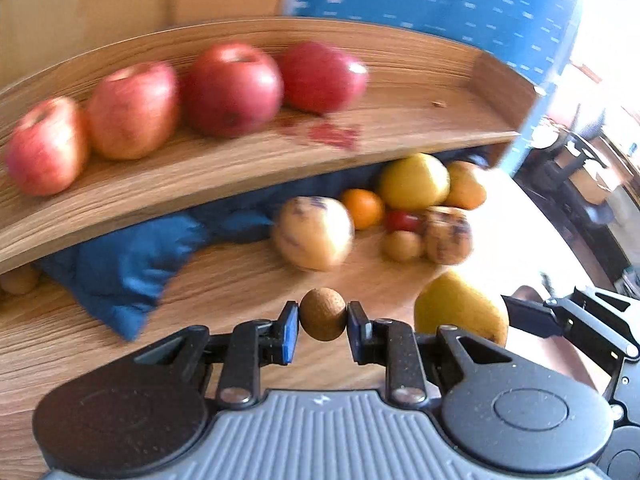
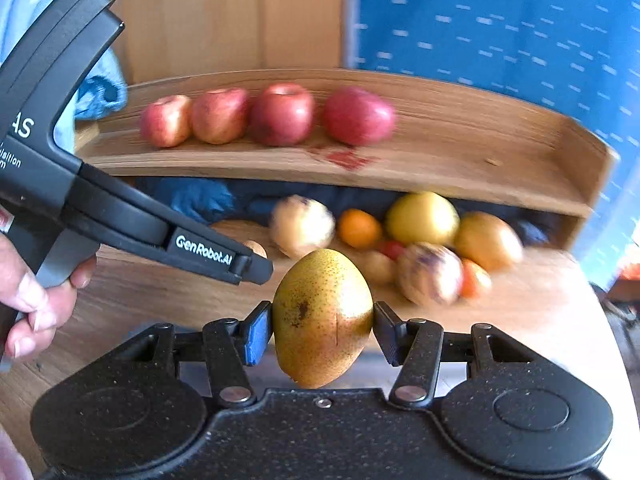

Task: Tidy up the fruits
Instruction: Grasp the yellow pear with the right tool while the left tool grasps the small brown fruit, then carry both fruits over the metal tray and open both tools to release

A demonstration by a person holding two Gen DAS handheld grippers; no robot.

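Wooden shelf (image 2: pixel 460 148) holds four apples (image 2: pixel 280 120); each gripper grips one fruit.

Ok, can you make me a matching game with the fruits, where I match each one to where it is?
Things:
1. apples
2. pear
3. small brown fruit
4. orange

Places:
A. in the left gripper
B. on the table under the shelf
C. in a row on the shelf
D. in the right gripper

Pairs: 1-C, 2-D, 3-A, 4-B
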